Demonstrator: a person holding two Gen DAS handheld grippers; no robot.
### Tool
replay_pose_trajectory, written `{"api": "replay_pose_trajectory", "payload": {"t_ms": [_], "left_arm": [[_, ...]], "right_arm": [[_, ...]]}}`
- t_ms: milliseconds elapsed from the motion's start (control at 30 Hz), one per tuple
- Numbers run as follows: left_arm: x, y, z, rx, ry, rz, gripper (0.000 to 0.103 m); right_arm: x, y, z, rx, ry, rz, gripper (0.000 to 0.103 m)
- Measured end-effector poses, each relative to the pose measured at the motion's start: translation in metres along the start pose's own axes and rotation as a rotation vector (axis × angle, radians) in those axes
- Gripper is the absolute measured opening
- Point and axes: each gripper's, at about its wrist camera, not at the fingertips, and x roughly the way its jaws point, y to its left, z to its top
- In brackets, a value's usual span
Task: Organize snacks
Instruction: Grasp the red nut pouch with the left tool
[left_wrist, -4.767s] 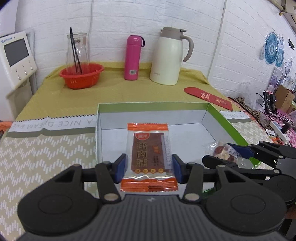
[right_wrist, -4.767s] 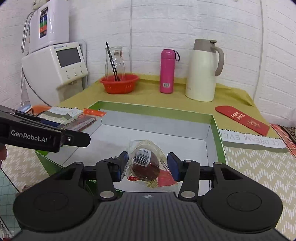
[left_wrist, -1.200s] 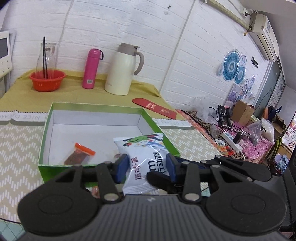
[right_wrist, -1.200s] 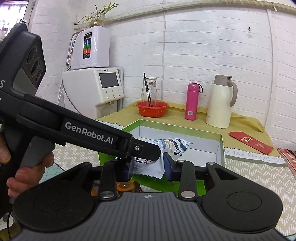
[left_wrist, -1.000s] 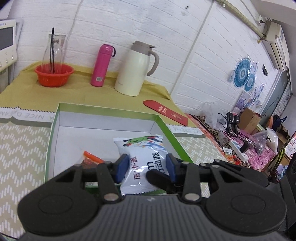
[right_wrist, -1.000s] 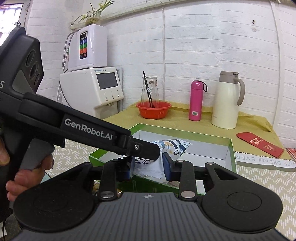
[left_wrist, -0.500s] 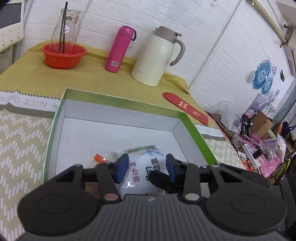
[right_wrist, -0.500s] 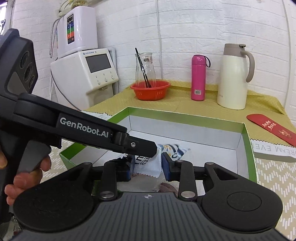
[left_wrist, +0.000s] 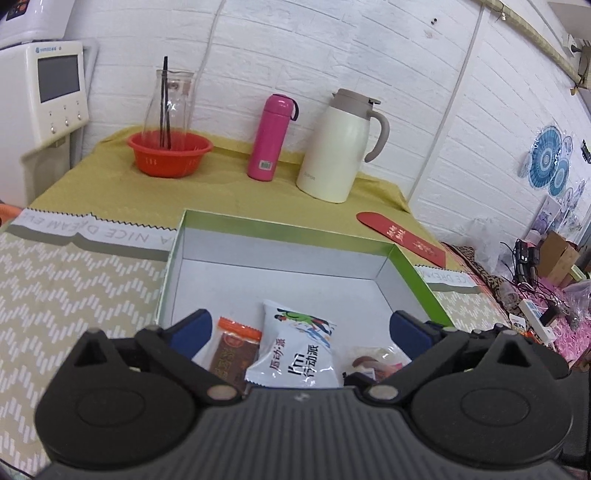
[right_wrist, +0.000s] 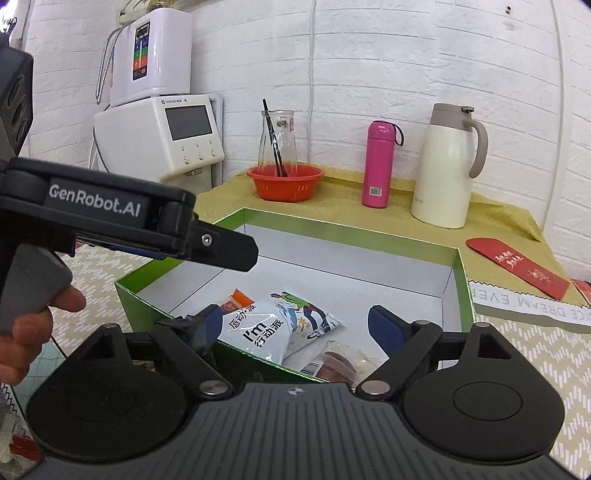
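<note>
Hovering over the near edge of the green box, angled downward: left gripper and right gripper, jaws just sprung wide, both released. Lying flat on the box floor: white snack bag, orange-edged jerky packet, clear-wrapped snack. Gripping the left handle: a hand.

Green-rimmed white box, white printed snack bag, orange-ended brown packet, perhaps jerky.
</note>
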Motion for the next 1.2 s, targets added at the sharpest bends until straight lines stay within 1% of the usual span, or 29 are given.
{"api": "replay_pose_trajectory", "payload": {"t_ms": [133,233,333,433,533,600,667,733,767,800,833,933,1033,1133,1200], "left_arm": [[-0.018,-0.005,-0.001,-0.013,0.002,-0.033,0.102],[-0.037,-0.010,-0.005,-0.021,0.002,-0.050,0.102],[-0.059,-0.016,-0.016,0.003,-0.012,-0.062,0.102],[-0.076,-0.019,-0.032,0.020,-0.002,-0.076,0.102],[-0.094,-0.021,-0.057,0.014,0.033,-0.102,0.102],[-0.104,-0.023,-0.075,0.007,0.074,-0.114,0.102],[-0.115,-0.028,-0.093,0.013,0.098,-0.149,0.102],[-0.122,-0.032,-0.110,0.012,0.129,-0.176,0.102],[-0.124,-0.034,-0.117,0.011,0.142,-0.193,0.102],[-0.125,-0.035,-0.124,-0.002,0.153,-0.205,0.102],[-0.125,-0.037,-0.130,-0.017,0.163,-0.214,0.102],[-0.115,-0.044,-0.148,-0.048,0.235,-0.257,0.102],[-0.107,-0.050,-0.164,-0.092,0.282,-0.289,0.102],[-0.098,-0.050,-0.170,-0.159,0.308,-0.310,0.102],[-0.096,-0.049,-0.171,-0.180,0.296,-0.299,0.102]], "right_arm": [[-0.024,-0.004,0.005,0.005,-0.061,-0.013,0.103],[-0.045,-0.005,0.007,-0.008,-0.107,-0.046,0.103],[-0.068,-0.002,0.002,-0.033,-0.142,-0.077,0.103],[-0.086,-0.004,-0.010,-0.040,-0.149,-0.092,0.103],[-0.099,-0.007,-0.027,-0.042,-0.118,-0.107,0.103],[-0.104,-0.011,-0.038,-0.039,-0.084,-0.110,0.103],[-0.108,-0.014,-0.049,-0.023,-0.051,-0.099,0.103],[-0.109,-0.015,-0.058,-0.013,-0.021,-0.062,0.089],[-0.108,-0.013,-0.060,-0.017,-0.004,-0.041,0.084],[-0.106,-0.012,-0.062,-0.024,0.011,-0.032,0.076],[-0.103,-0.010,-0.062,-0.033,0.022,-0.026,0.074],[-0.092,-0.005,-0.059,-0.063,0.049,0.014,0.074],[-0.079,-0.003,-0.055,-0.073,0.093,0.037,0.074],[-0.066,-0.004,-0.054,-0.079,0.161,0.074,0.073],[-0.065,-0.003,-0.054,-0.088,0.207,0.090,0.070]]}}
